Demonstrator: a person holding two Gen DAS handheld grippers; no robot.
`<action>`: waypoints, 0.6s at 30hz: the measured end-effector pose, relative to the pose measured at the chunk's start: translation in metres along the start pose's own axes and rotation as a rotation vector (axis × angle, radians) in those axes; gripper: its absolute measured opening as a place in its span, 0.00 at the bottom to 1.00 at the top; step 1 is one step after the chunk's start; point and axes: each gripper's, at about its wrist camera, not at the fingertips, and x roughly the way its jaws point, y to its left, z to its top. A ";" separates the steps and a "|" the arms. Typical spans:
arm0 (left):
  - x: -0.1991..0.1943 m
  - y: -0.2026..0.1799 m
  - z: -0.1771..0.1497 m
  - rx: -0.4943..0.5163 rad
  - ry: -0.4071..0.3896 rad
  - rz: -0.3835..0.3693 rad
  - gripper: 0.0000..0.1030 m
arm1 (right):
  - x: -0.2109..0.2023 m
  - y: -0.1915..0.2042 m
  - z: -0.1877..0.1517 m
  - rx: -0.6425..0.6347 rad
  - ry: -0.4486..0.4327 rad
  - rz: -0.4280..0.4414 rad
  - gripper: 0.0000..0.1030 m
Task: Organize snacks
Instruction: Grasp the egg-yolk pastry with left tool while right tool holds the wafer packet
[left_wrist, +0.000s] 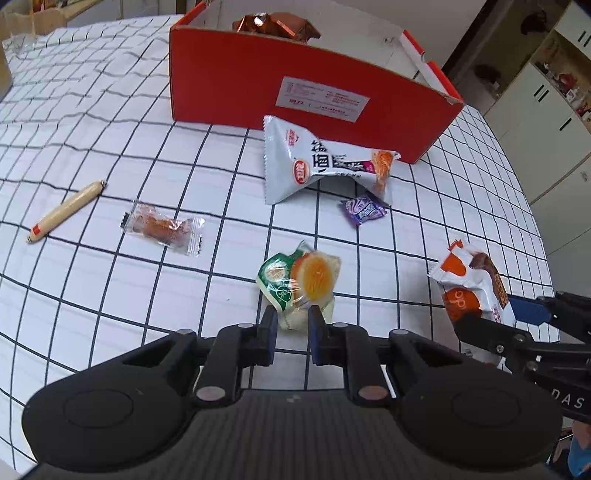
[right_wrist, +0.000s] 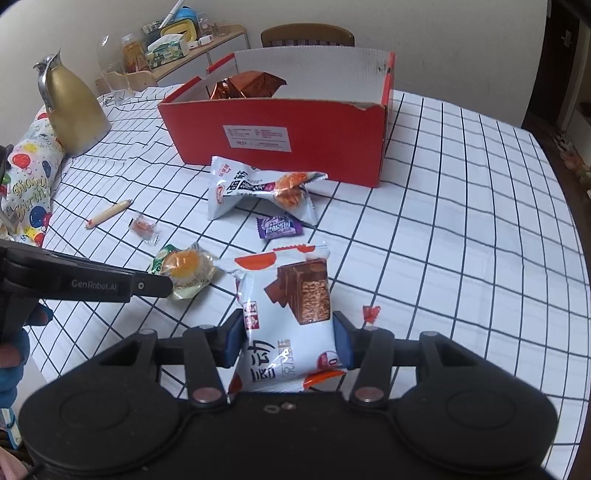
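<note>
Now, in the left wrist view, my left tool (left_wrist: 291, 320) is pinching the egg-yolk pastry packet (left_wrist: 301, 286) above the checked desk (left_wrist: 110, 155), near the red box (left_wrist: 288, 96). In the right wrist view, my right tool (right_wrist: 290, 338) is gripping the wafer packet (right_wrist: 291, 317) on both sides.

A gold jug (right_wrist: 75, 110) stands on the checked tablecloth (right_wrist: 461, 221) beside a balloon-print bag (right_wrist: 31, 184). Behind them, a cluttered sideboard (right_wrist: 207, 48) and a chair back (right_wrist: 307, 36).
</note>
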 end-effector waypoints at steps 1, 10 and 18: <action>0.002 0.003 0.000 -0.012 0.006 -0.013 0.27 | 0.000 0.000 -0.001 0.001 0.003 -0.001 0.47; 0.009 0.013 0.010 -0.059 -0.048 -0.043 0.66 | 0.005 -0.001 -0.003 0.011 0.030 -0.005 0.47; 0.023 -0.010 0.011 0.142 -0.114 0.074 0.66 | 0.010 -0.002 0.000 0.009 0.049 -0.021 0.47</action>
